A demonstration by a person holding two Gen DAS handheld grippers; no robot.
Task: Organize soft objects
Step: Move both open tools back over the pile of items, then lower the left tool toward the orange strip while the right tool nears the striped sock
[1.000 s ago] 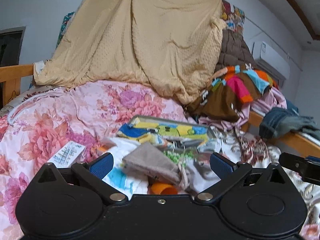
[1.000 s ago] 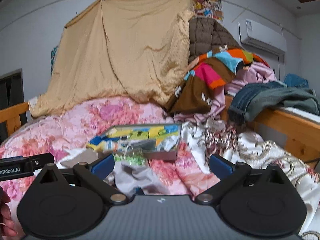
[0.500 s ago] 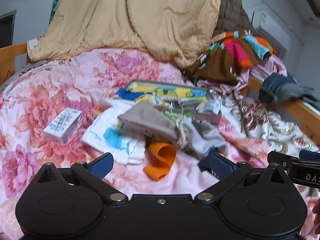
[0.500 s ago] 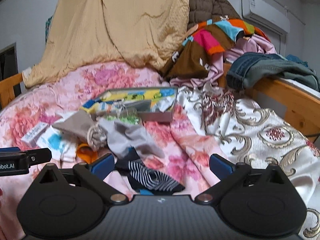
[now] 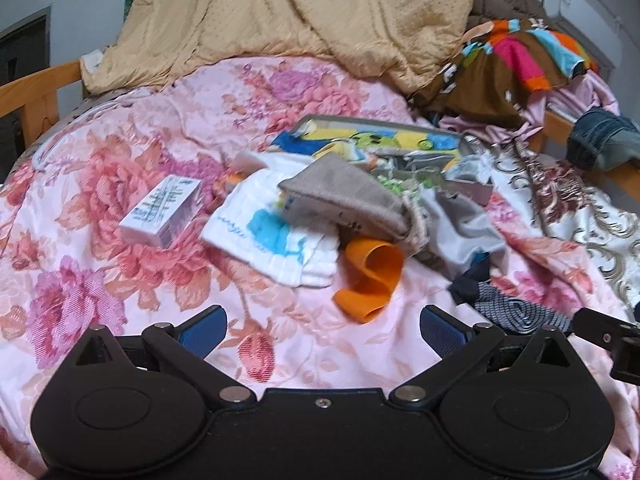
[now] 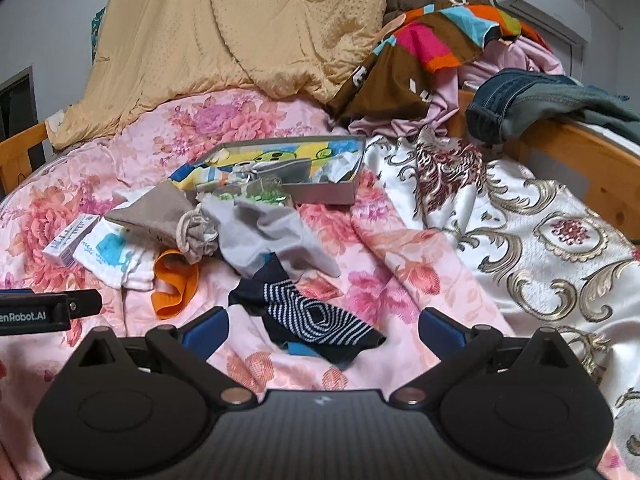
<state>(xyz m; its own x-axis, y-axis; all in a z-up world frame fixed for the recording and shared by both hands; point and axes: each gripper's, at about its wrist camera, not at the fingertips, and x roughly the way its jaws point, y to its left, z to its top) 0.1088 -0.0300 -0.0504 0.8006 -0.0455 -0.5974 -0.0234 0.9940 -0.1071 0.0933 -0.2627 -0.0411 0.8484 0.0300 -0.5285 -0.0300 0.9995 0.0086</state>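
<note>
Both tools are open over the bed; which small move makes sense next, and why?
Probably ease the right tool forward and down onto the striped sock: it lies loose on the quilt, nearest and roughly centred between the open fingers.

Left tool: matte black plastic body, two round raised discs at the lower corners, each with a shallow circular recess. Two angled link arms per side, pinned with silver rivets; one small silver screw at top centre of the body. Triangular cut-outs in the outer arms. Fingers carry blue textured pads.

Right tool: same linkage, rivets and blue pads, but the centre panel is dark grey with a fine ribbed weave (possibly carbon-fibre pattern; too blurred to confirm) and a small pale logo mark. White lettering "enRobot.AI" shows on the left tool's black side, seen from the right wrist.
</note>
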